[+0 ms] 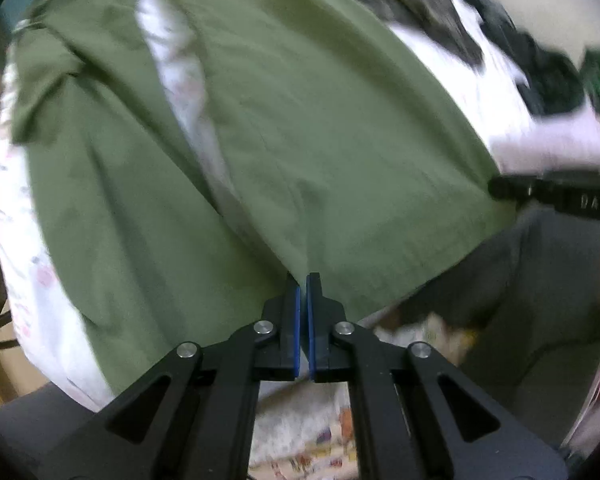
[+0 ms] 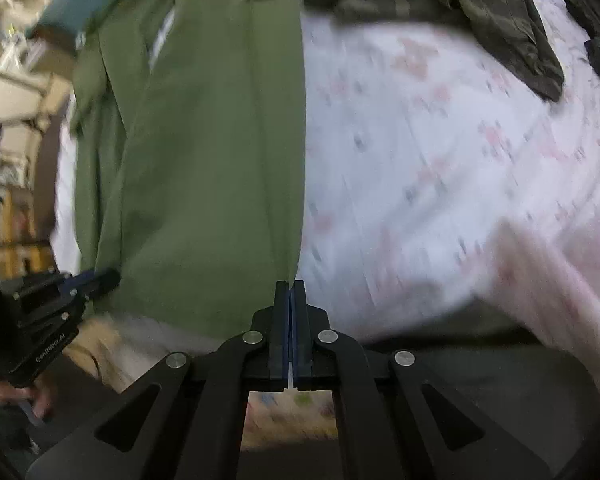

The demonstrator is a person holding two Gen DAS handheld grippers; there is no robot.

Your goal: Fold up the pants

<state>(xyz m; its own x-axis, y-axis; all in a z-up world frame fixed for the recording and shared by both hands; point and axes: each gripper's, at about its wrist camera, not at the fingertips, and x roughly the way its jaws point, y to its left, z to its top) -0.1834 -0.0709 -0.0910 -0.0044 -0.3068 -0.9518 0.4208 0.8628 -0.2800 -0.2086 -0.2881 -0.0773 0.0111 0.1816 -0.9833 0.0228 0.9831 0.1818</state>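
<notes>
Grippers (image 1: 303, 280) (image 2: 290, 285) pinch green pants (image 1: 280, 128), pointing down.

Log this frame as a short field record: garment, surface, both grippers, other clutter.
garment: green pants, spread out, legs apart with sheet showing between them
surface: white floral-print bed sheet
left gripper: shut on the near edge of the green pants
right gripper: shut on the near edge of the green pants, at the side next to bare sheet
other clutter: dark camouflage garment at the far end of the sheet, its edge touching the green pants
image quality: motion blur in both views
</notes>
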